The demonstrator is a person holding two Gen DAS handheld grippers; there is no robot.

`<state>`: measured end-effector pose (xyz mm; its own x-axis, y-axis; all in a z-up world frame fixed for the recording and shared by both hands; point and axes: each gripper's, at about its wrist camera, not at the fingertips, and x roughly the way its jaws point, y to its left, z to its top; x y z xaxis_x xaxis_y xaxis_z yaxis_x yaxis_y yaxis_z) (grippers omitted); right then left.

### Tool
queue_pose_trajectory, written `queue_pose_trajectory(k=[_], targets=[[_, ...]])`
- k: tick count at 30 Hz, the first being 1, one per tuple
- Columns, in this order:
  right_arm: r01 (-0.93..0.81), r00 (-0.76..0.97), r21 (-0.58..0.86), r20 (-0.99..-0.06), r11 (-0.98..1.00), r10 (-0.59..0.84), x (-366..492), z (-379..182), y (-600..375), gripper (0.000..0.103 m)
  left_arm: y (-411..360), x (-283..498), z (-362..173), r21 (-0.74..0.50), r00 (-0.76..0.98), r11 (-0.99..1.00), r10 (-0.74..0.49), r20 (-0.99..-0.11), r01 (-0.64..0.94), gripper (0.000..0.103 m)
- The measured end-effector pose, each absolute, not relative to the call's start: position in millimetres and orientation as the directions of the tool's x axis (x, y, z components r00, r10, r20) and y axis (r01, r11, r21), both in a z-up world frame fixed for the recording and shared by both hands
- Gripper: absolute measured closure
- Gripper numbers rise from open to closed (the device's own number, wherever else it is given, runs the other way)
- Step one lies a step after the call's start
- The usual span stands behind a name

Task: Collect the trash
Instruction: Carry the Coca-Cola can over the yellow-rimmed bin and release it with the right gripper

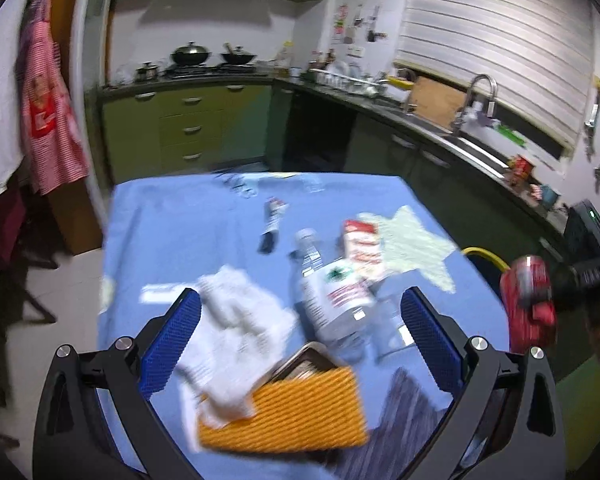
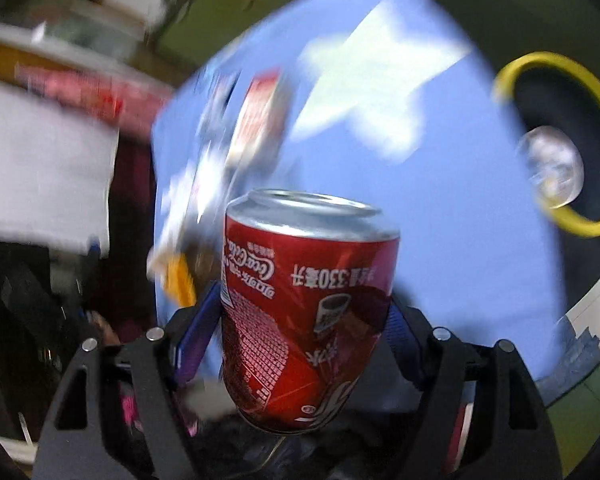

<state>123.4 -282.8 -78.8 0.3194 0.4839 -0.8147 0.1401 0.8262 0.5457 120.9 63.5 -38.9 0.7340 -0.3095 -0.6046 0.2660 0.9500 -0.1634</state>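
Red can (image 2: 308,308) clamped in right gripper (image 2: 300,320), left gripper (image 1: 300,332) spread wide over orange sponge (image 1: 296,412), crumpled tissue (image 1: 236,324), bottle (image 1: 332,296)

Green kitchen cabinets (image 1: 188,128), white blind (image 1: 496,52), pale floor (image 1: 64,276).

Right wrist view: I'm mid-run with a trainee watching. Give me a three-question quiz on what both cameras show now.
1. True or false: the right gripper is closed on the red can.
2. Multiple choice: what lies inside the yellow-rimmed bin? A) a carton B) a clear plastic item C) nothing
3. Fill in: between the open fingers of the left gripper, a crumpled white ____ rests partly on the orange sponge, beside the clear bottle.

Key: 1 true; 2 B; 3 tissue.
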Motion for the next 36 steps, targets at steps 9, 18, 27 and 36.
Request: queue_pose_trajectory(k=[9,18,27,36], targets=[[0.344,0.534,0.448,-0.816,0.825,0.221,152.0,-64.5,-459.6,0.030,-0.5,166.5,-26.8,-0.108,0.728,0.904,-0.399,-0.558,0.413,0.005],[0.460,0.419,0.299,-0.903,0.836,0.092,198.1,-143.7,-516.6,0.030,-13.1,192.0,-27.7,-0.120,0.743,0.899,-0.418,-0.523,0.421,0.005],[0.506,0.341,0.222,-0.939,0.834,0.043,209.4,-190.1,-525.2,0.019,-13.1,201.1,-40.7,-0.118,0.724,0.903,-0.405,-0.558,0.414,0.005],[0.458,0.414,0.281,-0.907,0.843,0.077,204.3,-169.1,-513.8,0.016,-22.1,202.6,-48.3,-0.098,0.701,0.898,-0.400,-0.590,0.430,0.005]])
